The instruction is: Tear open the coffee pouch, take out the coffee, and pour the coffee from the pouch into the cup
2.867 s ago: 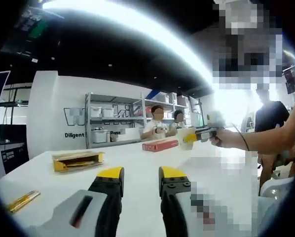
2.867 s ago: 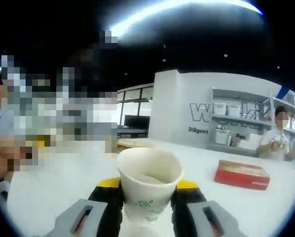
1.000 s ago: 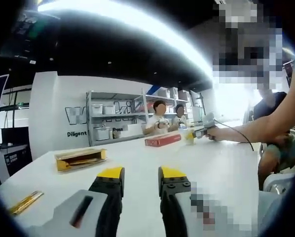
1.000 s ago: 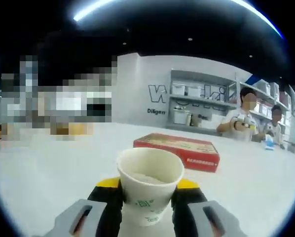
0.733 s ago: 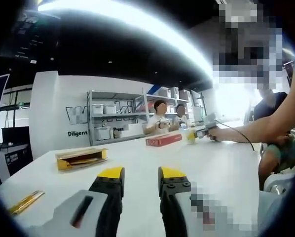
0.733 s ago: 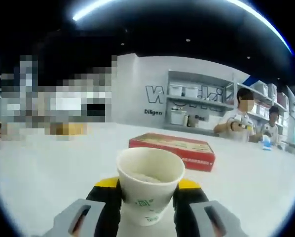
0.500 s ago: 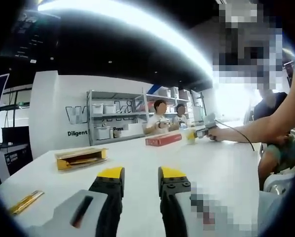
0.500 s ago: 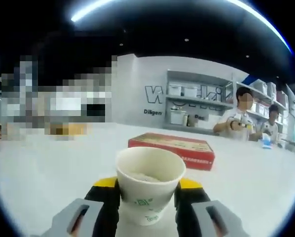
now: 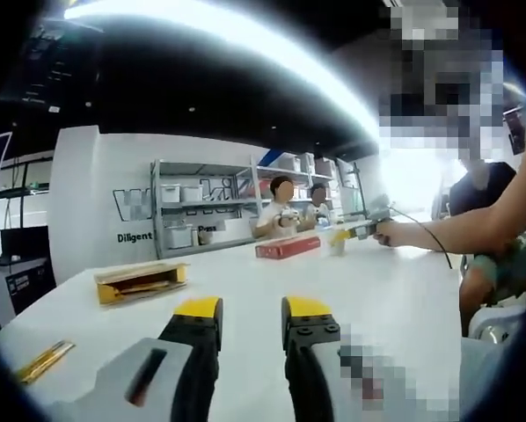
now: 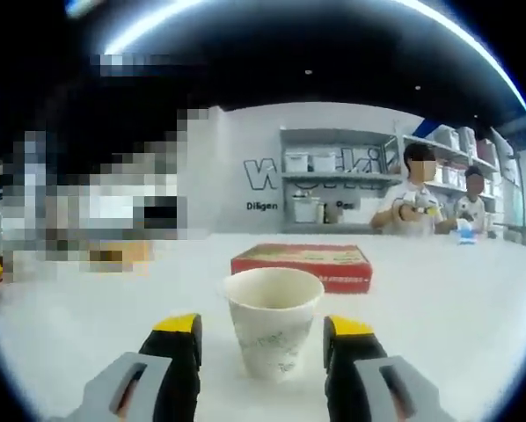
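**A:** Biggest first: the white table (image 10: 474, 299) runs across both views. On it, what step is this?

**B:** The cup (image 10: 272, 321) stands upright on the table between the jaws of the right gripper (image 10: 263, 338), which are spread wide, clear of the cup on both sides and holding nothing. I'd judge the cup is being put in place, so the pouch work has yet to start.

**A:** And the other tongs?

**B:** The left gripper (image 9: 252, 316) hovers low over the table, jaws a narrow gap apart, nothing between them.

**A:** So what comes next?

**B:** Probably fetching a pouch. In the left gripper view an open yellow box (image 9: 140, 283) lies ahead to the left, and a slim gold sachet (image 9: 41, 361) lies near the left edge; whether that is the coffee pouch I can't tell. Tearing will likely need both grippers on it.

**A:** Anything in the way?

**B:** A red box (image 10: 301, 265) lies just behind the cup, apart from it. Two people (image 10: 417, 200) sit far back by the shelves, well clear
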A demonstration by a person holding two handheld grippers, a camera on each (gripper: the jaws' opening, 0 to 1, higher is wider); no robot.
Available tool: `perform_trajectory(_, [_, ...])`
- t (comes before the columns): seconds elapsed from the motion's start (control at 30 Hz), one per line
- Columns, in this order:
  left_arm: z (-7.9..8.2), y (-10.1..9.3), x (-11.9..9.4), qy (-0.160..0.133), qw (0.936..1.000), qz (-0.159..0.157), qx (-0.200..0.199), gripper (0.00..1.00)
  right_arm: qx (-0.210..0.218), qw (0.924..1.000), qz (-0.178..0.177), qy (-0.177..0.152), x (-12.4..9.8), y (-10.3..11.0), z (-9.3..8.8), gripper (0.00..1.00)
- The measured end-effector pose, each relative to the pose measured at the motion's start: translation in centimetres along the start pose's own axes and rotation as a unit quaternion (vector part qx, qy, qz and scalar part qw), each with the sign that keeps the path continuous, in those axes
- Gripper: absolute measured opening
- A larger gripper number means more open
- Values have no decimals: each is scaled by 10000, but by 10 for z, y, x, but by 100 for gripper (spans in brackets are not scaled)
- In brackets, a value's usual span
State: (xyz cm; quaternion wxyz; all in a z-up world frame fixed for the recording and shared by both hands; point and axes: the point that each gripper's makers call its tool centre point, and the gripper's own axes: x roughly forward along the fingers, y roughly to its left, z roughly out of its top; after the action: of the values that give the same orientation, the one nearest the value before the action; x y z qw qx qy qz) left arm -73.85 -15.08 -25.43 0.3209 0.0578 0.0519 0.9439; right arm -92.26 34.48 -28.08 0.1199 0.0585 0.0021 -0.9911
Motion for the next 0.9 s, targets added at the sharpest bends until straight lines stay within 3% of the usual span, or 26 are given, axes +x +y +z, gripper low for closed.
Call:
perform_trajectory(0.13, [5, -2, 1, -133, 9999, -79, 35, 34, -18, 10000, 22, -21, -16, 12, 2, 56])
perform_trajectory(0.17, [6, -3, 2, -137, 9999, -84, 29, 35, -36, 10000, 36, -29, -39, 28, 0, 56])
perform_trajectory(0.2, [5, -3, 2, -130, 9999, -85, 28, 35, -90, 9999, 73, -9, -45, 36, -1, 56])
perform_trajectory(0.37, [4, -4, 1, -122, 9999, -101, 16, 35, -171, 9997, 108, 106, -54, 52, -2, 55])
perform_trajectory(0.53, [3, -7, -1, -95, 9999, -68, 37, 35, -30, 9995, 266, -156, -66, 74, 9, 54])
perform_trajectory(0.67, [5, -5, -2, -136, 9999, -50, -10, 35, -161, 9986, 419, -270, -77, 99, 14, 54])
perform_trajectory(0.9, [2, -3, 0, -86, 9999, -61, -108, 37, -230, 9957, 627, -649, -110, 146, 23, 54])
